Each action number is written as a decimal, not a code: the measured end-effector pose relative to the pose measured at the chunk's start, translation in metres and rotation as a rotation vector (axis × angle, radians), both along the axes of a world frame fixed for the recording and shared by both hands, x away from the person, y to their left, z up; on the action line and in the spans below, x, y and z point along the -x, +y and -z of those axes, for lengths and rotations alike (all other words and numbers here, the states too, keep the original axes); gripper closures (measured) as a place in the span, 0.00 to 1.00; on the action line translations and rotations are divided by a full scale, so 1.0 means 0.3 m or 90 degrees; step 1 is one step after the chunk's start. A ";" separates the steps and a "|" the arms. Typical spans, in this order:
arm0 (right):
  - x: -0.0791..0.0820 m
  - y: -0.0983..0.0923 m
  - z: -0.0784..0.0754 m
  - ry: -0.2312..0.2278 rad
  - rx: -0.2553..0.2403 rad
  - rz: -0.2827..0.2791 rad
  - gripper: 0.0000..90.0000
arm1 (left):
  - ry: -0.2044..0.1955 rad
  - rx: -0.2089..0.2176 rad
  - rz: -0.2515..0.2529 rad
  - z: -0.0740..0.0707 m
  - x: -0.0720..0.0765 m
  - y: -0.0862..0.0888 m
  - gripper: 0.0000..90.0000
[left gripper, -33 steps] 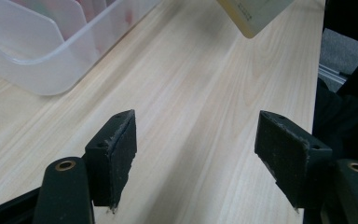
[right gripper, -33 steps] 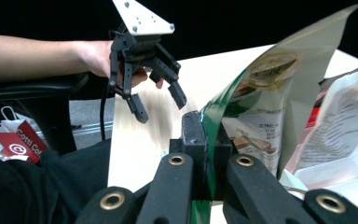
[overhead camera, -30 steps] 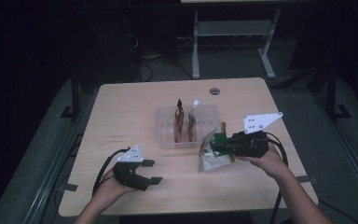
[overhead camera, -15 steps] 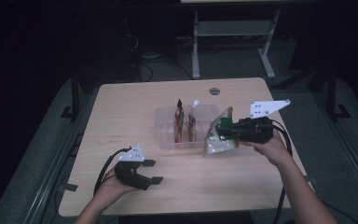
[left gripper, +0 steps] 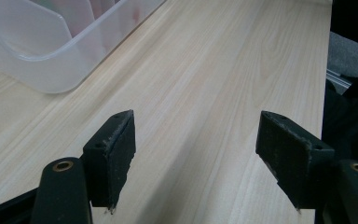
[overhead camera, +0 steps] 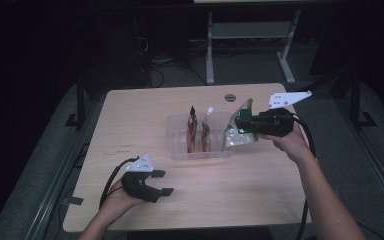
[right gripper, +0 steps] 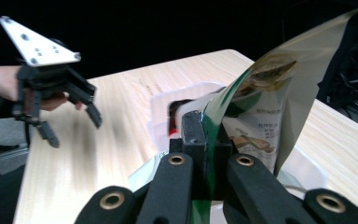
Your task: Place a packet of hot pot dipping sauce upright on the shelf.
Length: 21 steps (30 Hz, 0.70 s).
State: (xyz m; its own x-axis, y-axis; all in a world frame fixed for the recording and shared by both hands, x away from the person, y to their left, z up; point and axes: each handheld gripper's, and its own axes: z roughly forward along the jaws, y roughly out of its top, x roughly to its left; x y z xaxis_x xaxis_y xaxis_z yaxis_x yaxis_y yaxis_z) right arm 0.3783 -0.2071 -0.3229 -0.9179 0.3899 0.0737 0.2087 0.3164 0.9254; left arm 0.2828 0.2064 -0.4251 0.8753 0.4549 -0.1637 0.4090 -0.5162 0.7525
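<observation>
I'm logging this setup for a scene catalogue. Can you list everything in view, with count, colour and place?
Table: one, light wood, centre.
Clear plastic bin: one, translucent, mid-table.
Upright pouches: two, red-brown, standing in the bin.
Green-and-white pouch: one, held at the bin's right end.
Cable grommet: one, grey, table's far edge.
Desk frame: one, white, behind the table.
Left gripper: black, open, near the front-left edge.
Right gripper: black, shut on the green-and-white pouch.
</observation>
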 end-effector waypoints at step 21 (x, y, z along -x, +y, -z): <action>-0.038 -0.063 0.015 0.012 -0.004 0.035 1.00 | 0.000 -0.005 0.002 0.003 -0.004 -0.001 0.31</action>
